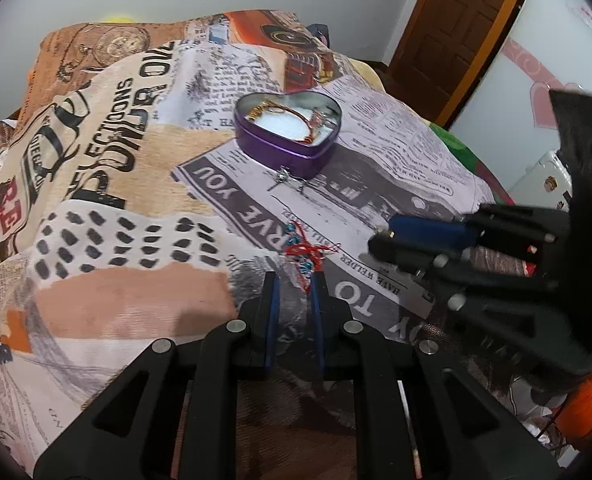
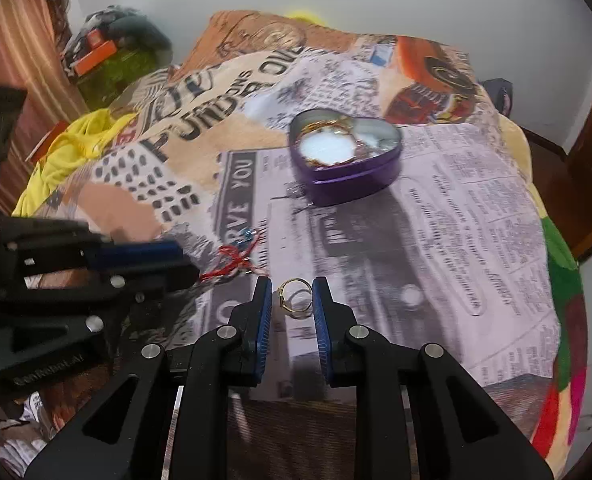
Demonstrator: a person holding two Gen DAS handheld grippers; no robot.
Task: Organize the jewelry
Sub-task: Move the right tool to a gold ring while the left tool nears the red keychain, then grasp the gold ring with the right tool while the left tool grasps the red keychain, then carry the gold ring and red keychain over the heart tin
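**Two Claws, Two Small Treasures**

Closest to the right wrist camera, at the bottom middle of the frame, the right gripper (image 2: 291, 294) had its two blue pads drawn in narrow around a gold ring (image 2: 295, 295). The pads sat at each side of the ring, and it looked pinched between them, so that it could be carried. The ring was too small to pick up any other way.

In the left wrist view, low in the middle, the left gripper (image 1: 293, 278) was almost shut on a red thread bracelet (image 1: 306, 254) with little blue beads. Most of the bracelet lay loose on the printed blanket (image 1: 135, 184), just past the tips. Only one end seemed caught, maybe because thread is soft and floppy.

The purple heart tin (image 1: 287, 136) stood open above the middle of that frame, well apart from both claws. Some gold pieces already lay inside it. It had no lid on, likely so more jewelry could be dropped in.

Just below the tin lay a small silver piece (image 1: 283, 178), touching its wall. It still waited for its turn.
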